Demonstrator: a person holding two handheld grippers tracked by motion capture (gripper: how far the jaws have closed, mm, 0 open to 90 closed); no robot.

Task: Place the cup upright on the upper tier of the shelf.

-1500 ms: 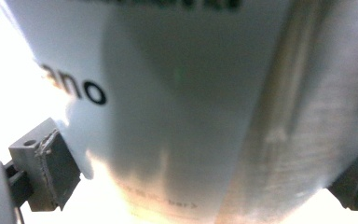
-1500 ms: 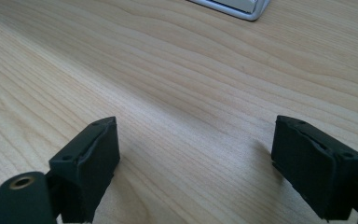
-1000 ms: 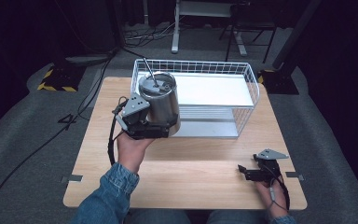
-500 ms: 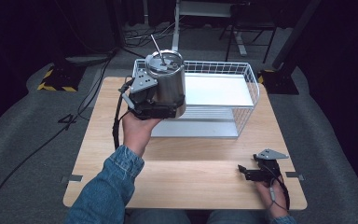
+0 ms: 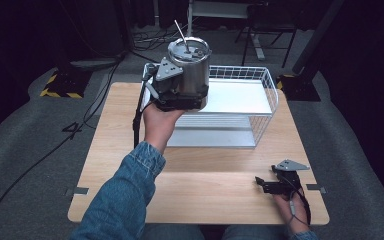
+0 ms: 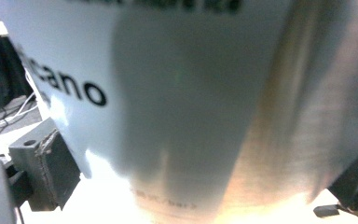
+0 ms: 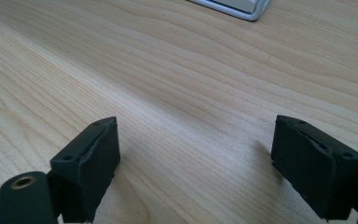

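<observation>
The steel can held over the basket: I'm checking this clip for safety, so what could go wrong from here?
The steel can is held aloft by the left gripper low on its smooth wall; it could slip or tip. It hangs above the wire basket rim and might strike it.

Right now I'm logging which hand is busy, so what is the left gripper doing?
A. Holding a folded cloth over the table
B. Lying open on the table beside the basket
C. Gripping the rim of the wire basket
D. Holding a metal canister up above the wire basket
D: in the high view the left gripper is clamped on the metal canister, raised over the near left corner of the wire basket; its own view shows the canister wall between the jaws.
</observation>
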